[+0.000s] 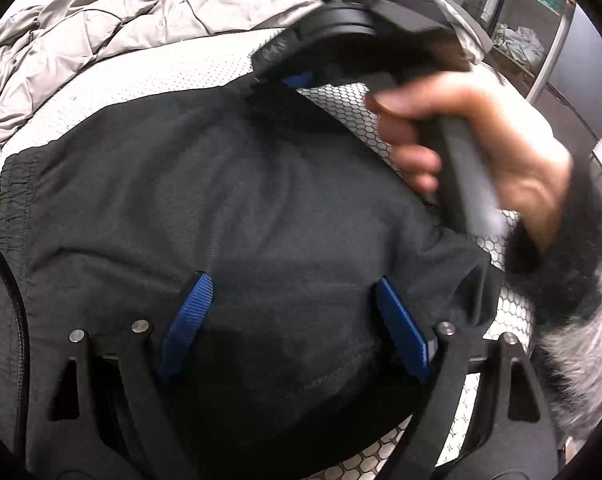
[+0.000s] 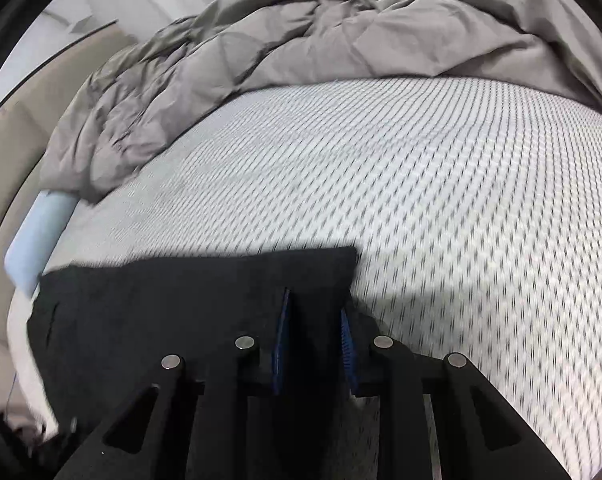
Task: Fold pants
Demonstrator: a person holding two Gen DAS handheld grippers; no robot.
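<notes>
Dark pants lie spread on the white patterned mattress, waistband at the left. My left gripper hovers over the middle of them, its blue pads wide apart and not pinching the cloth. A hand holds my right gripper at the pants' far edge. In the right wrist view a corner of the pants runs back between the blue pads, and the right gripper stands narrow, shut on that fold of cloth.
A crumpled grey duvet is heaped along the far side of the mattress. A pale blue cushion sits at the left edge beside a beige bed frame. A shelf unit stands at the right. A furry sleeve is close by.
</notes>
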